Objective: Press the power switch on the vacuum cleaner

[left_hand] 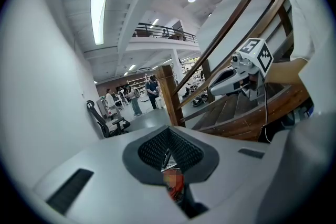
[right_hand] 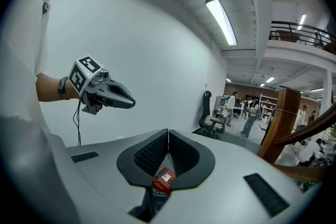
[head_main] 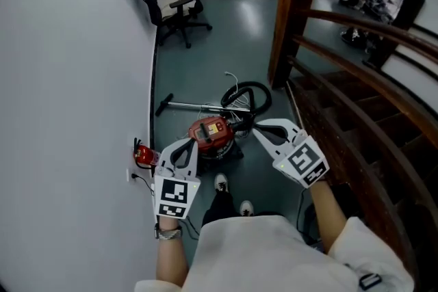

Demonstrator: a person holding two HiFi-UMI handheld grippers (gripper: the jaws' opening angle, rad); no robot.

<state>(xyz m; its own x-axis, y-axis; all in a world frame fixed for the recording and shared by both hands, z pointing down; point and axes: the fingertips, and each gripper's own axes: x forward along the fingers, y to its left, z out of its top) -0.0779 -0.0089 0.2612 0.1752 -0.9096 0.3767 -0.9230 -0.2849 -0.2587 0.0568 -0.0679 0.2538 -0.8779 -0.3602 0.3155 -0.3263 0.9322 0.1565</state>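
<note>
Grey floor (head_main: 205,58) beside stairs (head_main: 342,106); the red vacuum (head_main: 213,132) lies there (label unreadable, switch indistinct), partly hidden by the left gripper (head_main: 194,141); right gripper (head_main: 257,128) near; both jaws closed, empty.

Glossy dark grey-green floor (head_main: 226,44) carries red canister vacuum cleaner (head_main: 212,133). Black coiled hose (head_main: 254,94) just behind vacuum cleaner. Silver metal wand (head_main: 195,105) behind-left of it. Black wheeled office chair (head_main: 174,7) far beyond. Brown wooden stair post (head_main: 287,17) beyond-right.
</note>
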